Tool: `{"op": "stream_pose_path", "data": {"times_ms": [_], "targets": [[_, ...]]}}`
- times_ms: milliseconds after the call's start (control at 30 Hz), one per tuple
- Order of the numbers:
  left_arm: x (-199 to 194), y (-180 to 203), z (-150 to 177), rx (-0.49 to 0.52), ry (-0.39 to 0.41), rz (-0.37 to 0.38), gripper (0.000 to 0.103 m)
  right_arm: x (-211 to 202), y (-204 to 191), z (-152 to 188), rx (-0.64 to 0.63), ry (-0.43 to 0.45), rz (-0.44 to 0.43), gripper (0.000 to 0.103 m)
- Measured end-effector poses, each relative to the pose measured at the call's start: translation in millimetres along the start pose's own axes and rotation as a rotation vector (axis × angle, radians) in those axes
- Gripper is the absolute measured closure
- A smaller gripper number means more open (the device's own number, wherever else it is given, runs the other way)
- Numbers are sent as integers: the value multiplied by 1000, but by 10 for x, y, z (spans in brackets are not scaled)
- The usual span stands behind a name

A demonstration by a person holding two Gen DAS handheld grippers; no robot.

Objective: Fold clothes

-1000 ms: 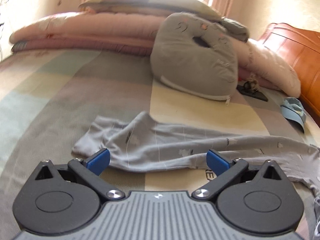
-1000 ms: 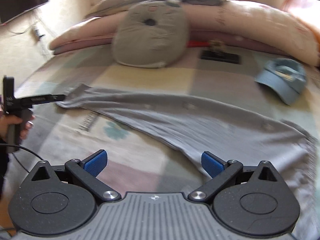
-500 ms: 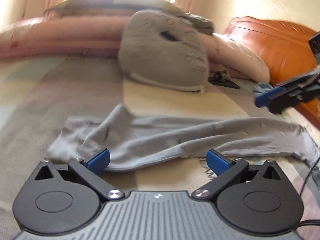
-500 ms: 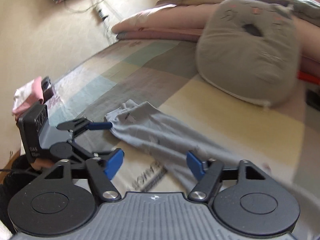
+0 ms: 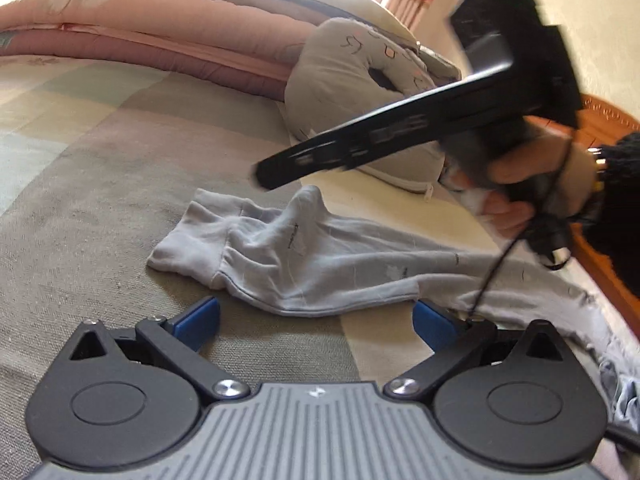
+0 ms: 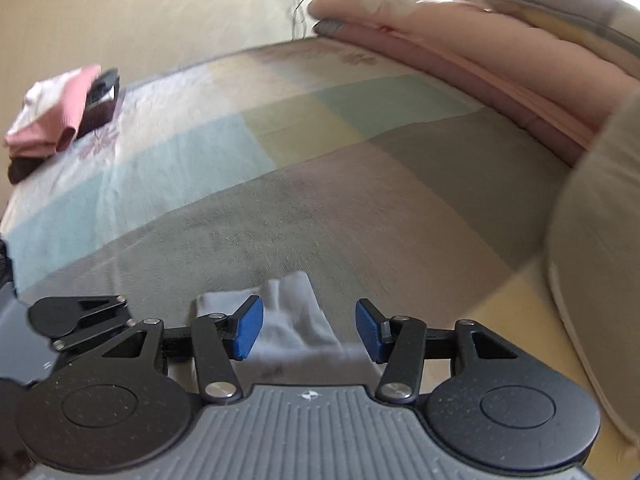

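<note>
Garment: grey trousers (image 5: pixel 320 264) stretch from mid-frame to lower right.
Nearer tool: right gripper (image 6: pixel 308 330), jaws closing astride cuff, not yet pinching.
Left gripper (image 5: pixel 316 320): spread wide, empty.

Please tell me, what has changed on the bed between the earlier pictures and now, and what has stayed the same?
The right gripper swung across the bed to the cuffed end of the grey garment; its jaws are closing, with that end between them but not yet pinched. The left gripper moved closer to the garment's edge, jaws wide, holding nothing. The garment, the grey pillow and the pink quilts lie as before.
</note>
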State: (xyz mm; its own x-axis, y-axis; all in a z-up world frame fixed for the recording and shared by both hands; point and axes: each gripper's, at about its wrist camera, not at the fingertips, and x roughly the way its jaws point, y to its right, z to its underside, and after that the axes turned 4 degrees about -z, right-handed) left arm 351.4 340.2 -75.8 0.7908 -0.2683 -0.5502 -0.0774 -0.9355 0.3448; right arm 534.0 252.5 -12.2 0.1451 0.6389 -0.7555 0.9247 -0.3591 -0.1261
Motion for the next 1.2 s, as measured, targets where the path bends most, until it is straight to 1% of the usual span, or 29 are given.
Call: {"op": "stream_pose_path", "data": {"times_ms": [67,100,167,200,233,267,333,500,567,667,733,833,900,967,1067,1133,1167,1200], "targets": [[2,-7,-1,-3,4,2,1,169,5,-54,-22,-30,2,46],[2,-4,2,-3,5,2,1,251,14,-57,-38,-58,14,48],[-2,15,8,5,4,-5,1,380,42,-22,-44,-115,19,63],[-1,23,12,9,4,-8,1,389,43,4,-42,-113,-3,74],[-1,21,12,7,5,-7,1,396,39,25,-44,-109,-19,83],[-1,17,12,4,6,-6,1,390,15,30,-62,-104,-11,83],[-11,-16,8,-17,13,3,1,385,-6,10,-79,-91,11,93],[-50,-129,-7,-84,38,6,1,406,59,-231,-52,-16,50,94],[-68,-167,-9,-106,47,1,1,447,68,-338,-66,-2,78,94],[-86,-206,-4,-129,55,-6,1,541,99,-430,-68,-20,105,93],[-97,-203,-3,-128,57,-10,1,558,93,-456,-66,-24,122,89],[-112,-185,-1,-120,59,-6,1,453,5,-435,-79,-6,93,86],[-118,-167,-4,-111,58,-4,1,380,-85,-400,-112,-19,49,83],[-115,-143,-13,-101,59,4,1,327,-165,-325,-140,-58,-28,82],[-128,-107,-4,-87,57,12,1,357,-293,-164,-207,-127,-77,77],[-128,-85,0,-78,54,14,1,464,-343,-74,-255,-172,-7,77],[-135,-77,5,-74,54,11,1,508,-351,-40,-270,-181,26,77],[-144,-69,11,-70,54,8,1,509,-345,-28,-254,-163,21,83]]}}
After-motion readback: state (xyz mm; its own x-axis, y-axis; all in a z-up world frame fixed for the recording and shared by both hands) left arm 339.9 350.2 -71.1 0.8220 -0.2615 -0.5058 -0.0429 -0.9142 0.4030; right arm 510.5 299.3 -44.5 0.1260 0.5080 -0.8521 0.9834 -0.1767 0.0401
